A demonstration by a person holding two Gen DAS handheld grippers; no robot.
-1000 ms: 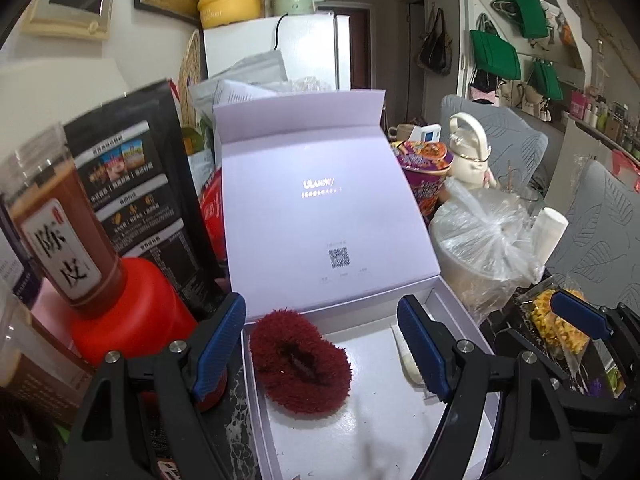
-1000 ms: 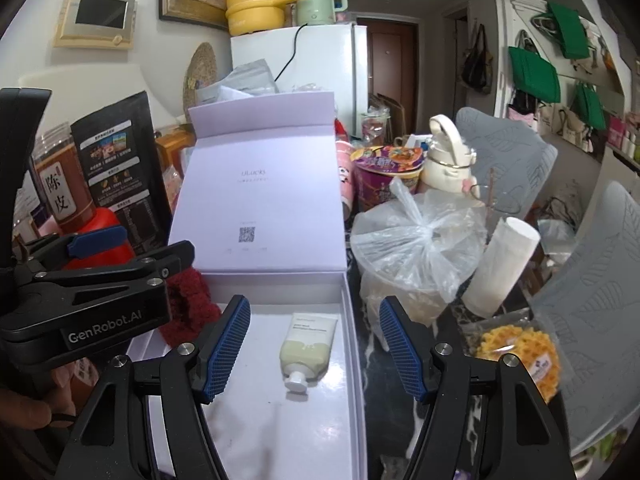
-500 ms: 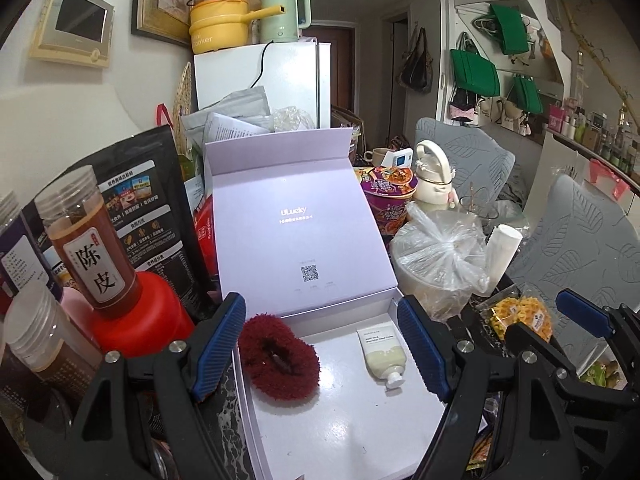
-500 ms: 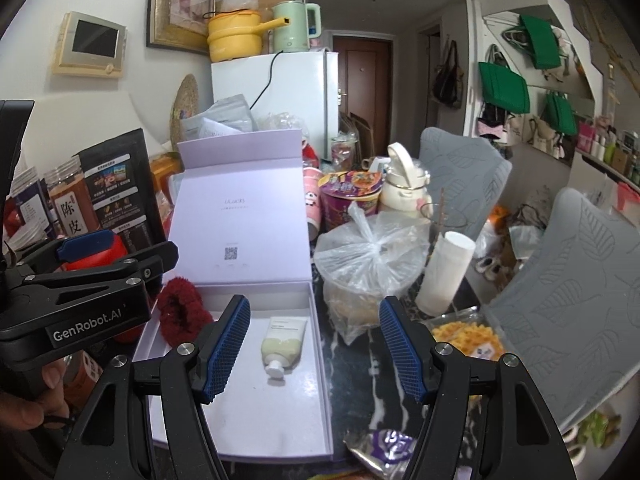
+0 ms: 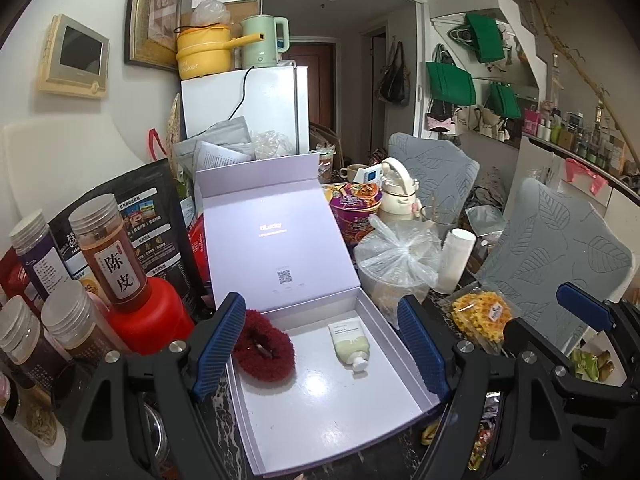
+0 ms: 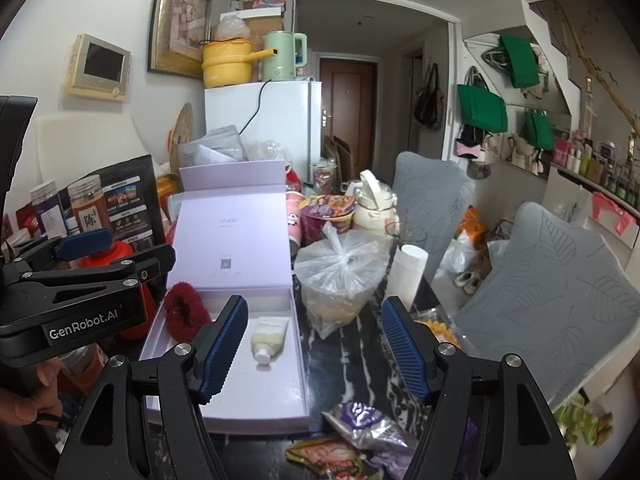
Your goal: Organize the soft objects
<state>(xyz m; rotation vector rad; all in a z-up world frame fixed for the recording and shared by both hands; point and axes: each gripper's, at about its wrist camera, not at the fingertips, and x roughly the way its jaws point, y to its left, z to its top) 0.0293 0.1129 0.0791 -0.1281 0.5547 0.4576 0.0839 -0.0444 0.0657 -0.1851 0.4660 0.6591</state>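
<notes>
**Both claws clear of box**

Now that both claws have backed up and away, scrunchie [image 5: 263, 351] and tube [image 5: 349, 343] lie apart in the box [image 5: 404, 344] on the worktop; placement looks done. Left claw [image 5: 322, 350]: agape, empty. Right claw [image 6: 314, 348]: jaws just opened further, nothing between them.

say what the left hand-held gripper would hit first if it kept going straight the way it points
Probably the open lavender box: the left hand-held gripper aims at its white floor between the red scrunchie and the cream tube. Depth is uncertain.
</notes>
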